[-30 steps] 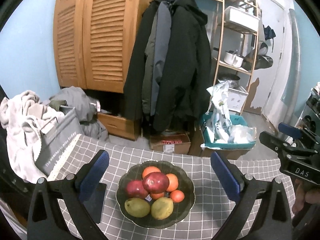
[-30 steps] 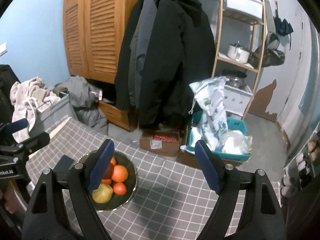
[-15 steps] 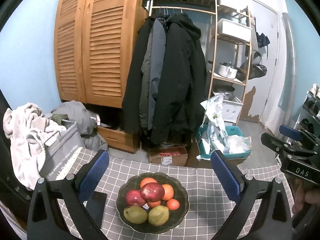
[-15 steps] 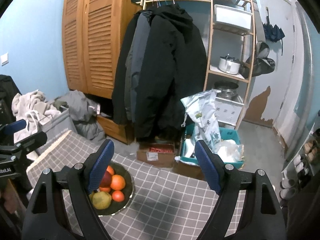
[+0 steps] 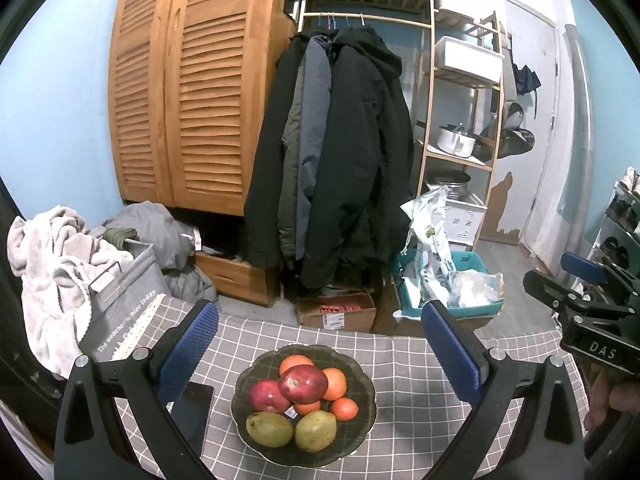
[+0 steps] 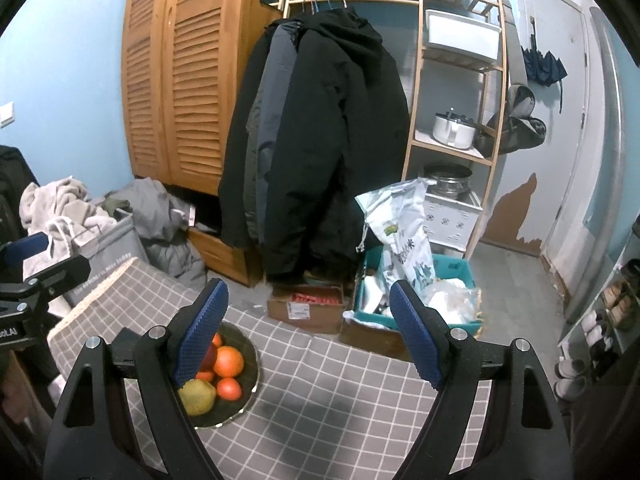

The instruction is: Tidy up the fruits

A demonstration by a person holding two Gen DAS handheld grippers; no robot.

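Both grippers, left gripper point(image 5: 318, 344) and right gripper point(image 6: 308, 322), gape empty above the fruit bowl point(image 5: 362, 424); only the left view shows its pears point(image 5: 269, 429).

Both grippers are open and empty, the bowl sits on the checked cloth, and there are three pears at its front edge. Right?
Not quite: the left wrist view shows two pears, not three, at the front of the bowl. The rest holds: left gripper and right gripper open and empty, bowl on the checked cloth.
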